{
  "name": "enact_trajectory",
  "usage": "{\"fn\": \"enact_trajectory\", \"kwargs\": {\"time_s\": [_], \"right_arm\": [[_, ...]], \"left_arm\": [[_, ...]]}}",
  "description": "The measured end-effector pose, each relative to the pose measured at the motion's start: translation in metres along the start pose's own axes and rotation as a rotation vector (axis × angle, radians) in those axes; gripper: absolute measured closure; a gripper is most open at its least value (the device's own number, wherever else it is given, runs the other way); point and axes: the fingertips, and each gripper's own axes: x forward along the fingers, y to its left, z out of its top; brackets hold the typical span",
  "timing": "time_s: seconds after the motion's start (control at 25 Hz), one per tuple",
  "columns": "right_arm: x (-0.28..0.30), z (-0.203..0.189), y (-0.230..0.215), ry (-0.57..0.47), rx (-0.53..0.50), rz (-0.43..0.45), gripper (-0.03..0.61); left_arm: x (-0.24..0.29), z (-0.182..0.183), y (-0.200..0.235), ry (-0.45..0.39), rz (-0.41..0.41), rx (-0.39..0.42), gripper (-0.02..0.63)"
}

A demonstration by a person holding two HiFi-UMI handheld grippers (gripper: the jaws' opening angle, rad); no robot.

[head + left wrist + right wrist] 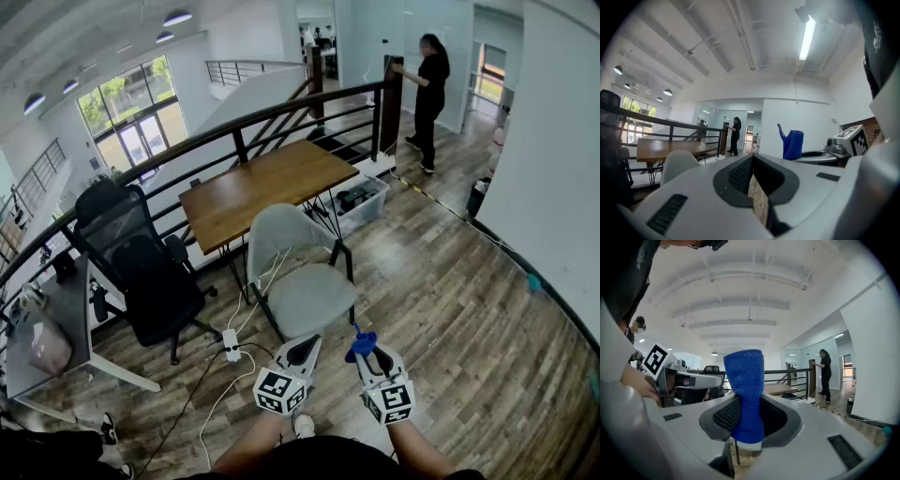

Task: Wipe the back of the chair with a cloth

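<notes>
Right gripper (746, 430) pinches blue cloth (745, 390), just before chair (302, 281) seat. Left gripper (752, 180) pressed together, empty. Cloth hides right jaw tips.

Premises: open-plan office on a mezzanine level. Evidence: black mesh office chair (141, 267) and grey shell chair (300, 272) at a wooden table (267, 187). Power strip (230, 344) with trailing cables on plank floor (450, 319). Metal railing (234, 127) along the edge, tall windows (131, 117) beyond.

A bright blue knitted cloth (745, 390), a pale grey moulded shell chair (314, 298) and a brown wood-grained tabletop (267, 187) are shown.
</notes>
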Motion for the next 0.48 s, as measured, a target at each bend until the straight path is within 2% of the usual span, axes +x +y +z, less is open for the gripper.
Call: {"fn": "enact_trajectory", "kwargs": {"time_s": [0.16, 0.48], "right_arm": [[-0.001, 0.009, 0.001, -0.025, -0.022, -0.013, 0.456], [0.014, 0.015, 0.01, -0.072, -0.033, 0.005, 0.456]], "left_arm": [[-0.008, 0.0, -0.006, 0.007, -0.026, -0.015, 0.617], [-0.011, 0.006, -0.005, -0.034, -0.078, -0.036, 0.617]]}}
